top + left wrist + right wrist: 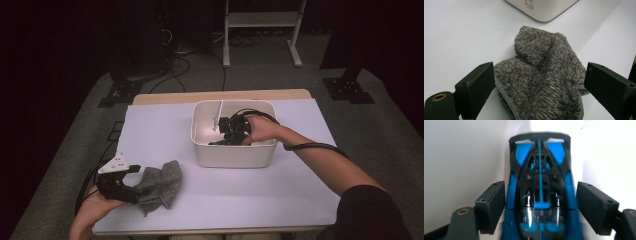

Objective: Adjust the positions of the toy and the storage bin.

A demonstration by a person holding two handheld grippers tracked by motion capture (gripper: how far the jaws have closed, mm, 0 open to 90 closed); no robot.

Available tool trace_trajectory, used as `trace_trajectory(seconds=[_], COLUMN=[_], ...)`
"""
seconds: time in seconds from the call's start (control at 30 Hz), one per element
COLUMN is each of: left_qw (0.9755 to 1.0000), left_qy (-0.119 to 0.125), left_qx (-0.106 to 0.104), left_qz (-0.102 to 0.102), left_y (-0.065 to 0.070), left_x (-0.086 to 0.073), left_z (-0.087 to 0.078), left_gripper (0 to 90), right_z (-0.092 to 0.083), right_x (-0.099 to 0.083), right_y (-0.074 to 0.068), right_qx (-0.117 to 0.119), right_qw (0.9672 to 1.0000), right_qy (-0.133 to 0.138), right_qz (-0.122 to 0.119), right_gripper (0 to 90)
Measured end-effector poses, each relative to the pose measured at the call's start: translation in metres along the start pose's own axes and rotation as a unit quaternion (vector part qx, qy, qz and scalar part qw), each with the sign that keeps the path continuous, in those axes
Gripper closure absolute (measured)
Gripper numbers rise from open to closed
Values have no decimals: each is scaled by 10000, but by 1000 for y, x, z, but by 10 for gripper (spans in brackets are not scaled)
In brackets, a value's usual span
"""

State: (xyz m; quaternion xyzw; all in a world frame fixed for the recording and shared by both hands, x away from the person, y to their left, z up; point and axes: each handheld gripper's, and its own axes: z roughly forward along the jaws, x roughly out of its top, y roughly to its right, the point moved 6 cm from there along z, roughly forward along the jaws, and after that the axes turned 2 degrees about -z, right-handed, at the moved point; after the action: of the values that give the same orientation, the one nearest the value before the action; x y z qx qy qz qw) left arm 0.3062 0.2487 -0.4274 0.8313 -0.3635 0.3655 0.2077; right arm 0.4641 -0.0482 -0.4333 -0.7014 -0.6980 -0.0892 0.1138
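A grey knitted cloth (162, 184) (541, 75) lies crumpled near the table's front left. My left gripper (134, 192) (540, 85) is at its left edge, open, one jaw on each side of the cloth. A white bin (234, 154) stands at the table's middle. Inside it my right gripper (226, 134) (541, 205) has its jaws pressed against both sides of a blue and black toy car (540, 182) (219, 143), which points toward the bin's white wall.
A thin white piece (220, 112) leans upright inside the bin. The table is covered by a pale sheet (280, 190). Cables (175, 65) and a white frame (262, 30) are on the floor beyond the far edge.
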Motion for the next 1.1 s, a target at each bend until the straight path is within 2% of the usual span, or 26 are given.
trace_trajectory(seconds=[0.07,0.23,0.4,0.53,0.67,0.87,1.1], left_qw=[10000,10000,10000,10000,10000,10000,10000], left_qy=[6,-9,-18,-8,35,17,-2], left_qx=[-8,-18,-25,-22,-32,-28,-57], left_qz=[5,12,33,36,19,42,37], left_y=[0,1,1,1,1,2,5], left_x=[0,0,0,0,1,1,-1], left_z=[0,1,1,1,1,1,1], left_gripper=[87,87,87,87,87,83,83], right_z=[-4,0,-3,-10,-18,-43,-68], right_x=[3,1,2,4,5,3,-4], right_y=[0,1,1,1,0,3,-1], right_qx=[-4,-50,-123,-145,-188,-274,-358], right_qw=[9999,10000,9999,9996,9992,9957,9919], right_qy=[134,5,42,234,312,803,1094], right_qz=[57,56,66,96,134,362,539], right_gripper=[220,215,212,213,217,216,209])
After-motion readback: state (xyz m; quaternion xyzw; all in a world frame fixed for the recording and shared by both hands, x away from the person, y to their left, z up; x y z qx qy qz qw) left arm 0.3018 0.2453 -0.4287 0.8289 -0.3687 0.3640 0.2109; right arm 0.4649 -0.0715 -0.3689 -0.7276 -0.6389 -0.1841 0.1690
